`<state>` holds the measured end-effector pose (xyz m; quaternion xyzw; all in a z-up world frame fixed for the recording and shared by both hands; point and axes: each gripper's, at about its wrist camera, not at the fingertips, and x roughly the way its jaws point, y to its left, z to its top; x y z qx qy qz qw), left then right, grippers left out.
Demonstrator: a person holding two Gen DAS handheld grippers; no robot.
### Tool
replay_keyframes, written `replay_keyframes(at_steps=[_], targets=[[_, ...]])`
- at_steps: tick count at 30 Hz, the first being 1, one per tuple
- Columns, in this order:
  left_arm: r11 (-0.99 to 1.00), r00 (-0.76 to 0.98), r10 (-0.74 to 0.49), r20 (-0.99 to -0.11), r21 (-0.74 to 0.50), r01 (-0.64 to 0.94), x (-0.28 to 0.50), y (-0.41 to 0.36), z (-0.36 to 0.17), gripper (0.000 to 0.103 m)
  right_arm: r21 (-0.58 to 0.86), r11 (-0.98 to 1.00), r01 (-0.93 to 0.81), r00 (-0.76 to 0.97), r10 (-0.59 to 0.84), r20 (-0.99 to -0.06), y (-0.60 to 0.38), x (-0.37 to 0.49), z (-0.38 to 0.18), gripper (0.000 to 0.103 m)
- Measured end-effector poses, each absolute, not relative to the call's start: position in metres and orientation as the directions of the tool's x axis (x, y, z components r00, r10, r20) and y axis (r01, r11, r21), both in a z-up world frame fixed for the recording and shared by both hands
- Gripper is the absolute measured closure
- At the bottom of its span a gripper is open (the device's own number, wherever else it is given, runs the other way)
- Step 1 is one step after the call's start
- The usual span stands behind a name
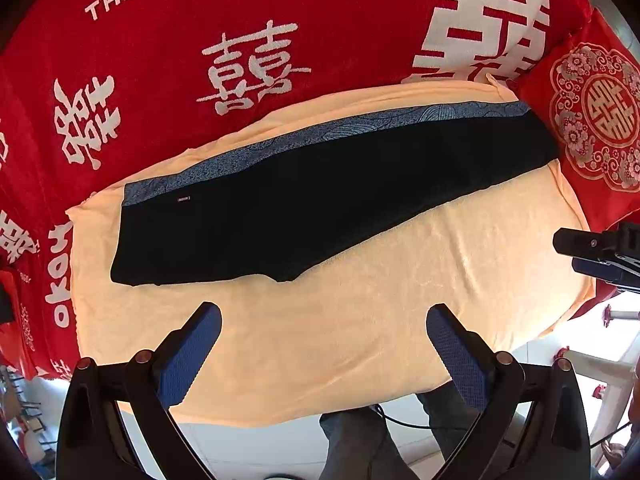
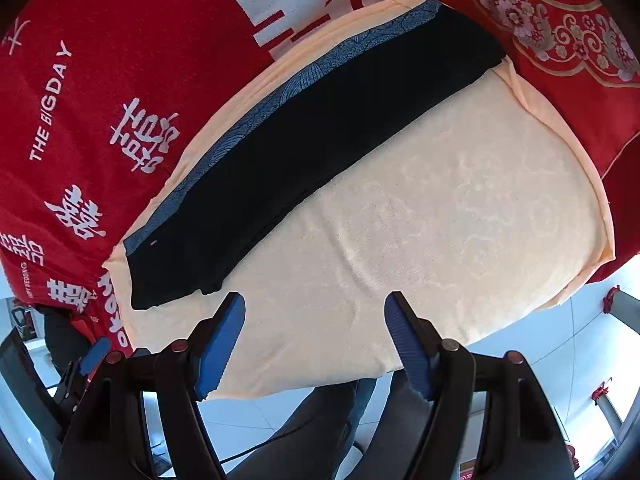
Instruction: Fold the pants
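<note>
Black pants (image 1: 320,192) with a blue patterned side stripe lie folded lengthwise, one leg over the other, flat on a cream towel (image 1: 360,320). The waist end sits at the left, the cuffs at the right. My left gripper (image 1: 324,316) hangs above the towel's near part, open, nothing between its blue pads. In the right wrist view the pants (image 2: 304,160) run diagonally from lower left to upper right. My right gripper (image 2: 316,308) is open above the towel (image 2: 440,232), just in front of the waist end, holding nothing. The right gripper's body (image 1: 600,252) shows at the left view's right edge.
A red blanket (image 1: 180,60) with white characters covers the surface beyond the towel. A red embroidered cushion (image 1: 596,120) lies by the cuffs. The towel's near edge overhangs; a person's legs (image 1: 360,440) and white floor are below it.
</note>
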<state>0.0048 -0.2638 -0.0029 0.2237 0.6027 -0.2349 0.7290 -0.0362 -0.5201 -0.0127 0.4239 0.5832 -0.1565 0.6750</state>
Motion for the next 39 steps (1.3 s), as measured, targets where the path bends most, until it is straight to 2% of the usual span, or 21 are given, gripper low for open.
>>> replay_keyframes(at_steps=[18, 29, 39], targets=[[0.785, 0.167, -0.034, -0.985, 0.077, 0.614, 0.014, -0.287, -0.008, 0.0, 0.422, 0.511, 0.749, 0.321, 0.277, -0.906, -0.547, -0.058, -0.022, 0.027], [0.772, 0.125, 0.014, -0.992, 0.09, 0.629, 0.023, -0.34, -0.061, 0.0, 0.427, 0.404, 0.809, 0.326, 0.296, -0.898, -0.583, -0.097, -0.072, 0.027], [0.766, 0.107, 0.026, -0.994, 0.089, 0.637, 0.025, -0.393, -0.113, 0.0, 0.489, 0.392, 0.779, 0.39, 0.307, -0.868, -0.623, -0.093, -0.112, 0.027]])
